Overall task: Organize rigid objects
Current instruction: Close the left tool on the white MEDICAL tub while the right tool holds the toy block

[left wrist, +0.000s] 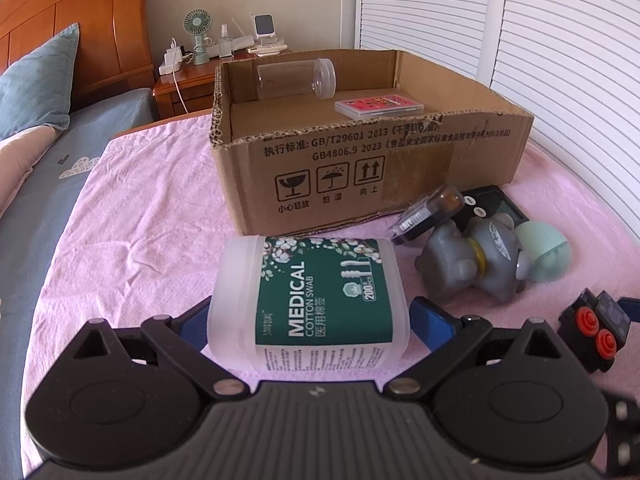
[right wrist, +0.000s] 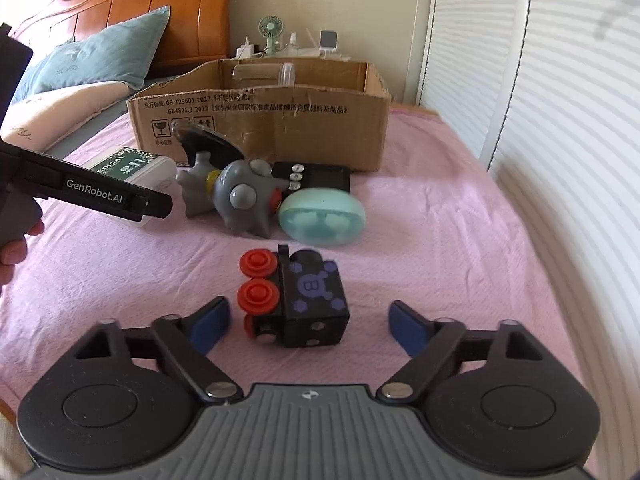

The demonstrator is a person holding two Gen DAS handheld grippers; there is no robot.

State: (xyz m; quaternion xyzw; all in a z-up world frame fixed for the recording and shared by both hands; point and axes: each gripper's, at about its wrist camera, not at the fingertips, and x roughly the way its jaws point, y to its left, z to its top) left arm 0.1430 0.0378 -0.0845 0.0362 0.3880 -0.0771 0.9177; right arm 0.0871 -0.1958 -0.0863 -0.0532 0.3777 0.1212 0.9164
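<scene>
A white cotton swab tub [left wrist: 308,300] with a green label lies on its side on the pink cloth. My left gripper [left wrist: 312,308] stands open around the tub, with a thin gap at the right pad. The right wrist view shows that tub [right wrist: 132,166] under the left gripper's black finger [right wrist: 100,196]. My right gripper [right wrist: 308,312] is open, and a black toy train [right wrist: 304,300] with red wheels sits between its fingers, touching neither. The cardboard box [left wrist: 360,168] behind holds a clear jar [left wrist: 296,80] and a red card case [left wrist: 380,106].
A grey toy figure [right wrist: 240,200], a mint round case [right wrist: 320,216], a black button device [right wrist: 316,174] and a clear-capped item [left wrist: 428,212] lie before the box. A hand [right wrist: 12,252] holds the left tool. Pillow, headboard, nightstand at left; louvred doors at right.
</scene>
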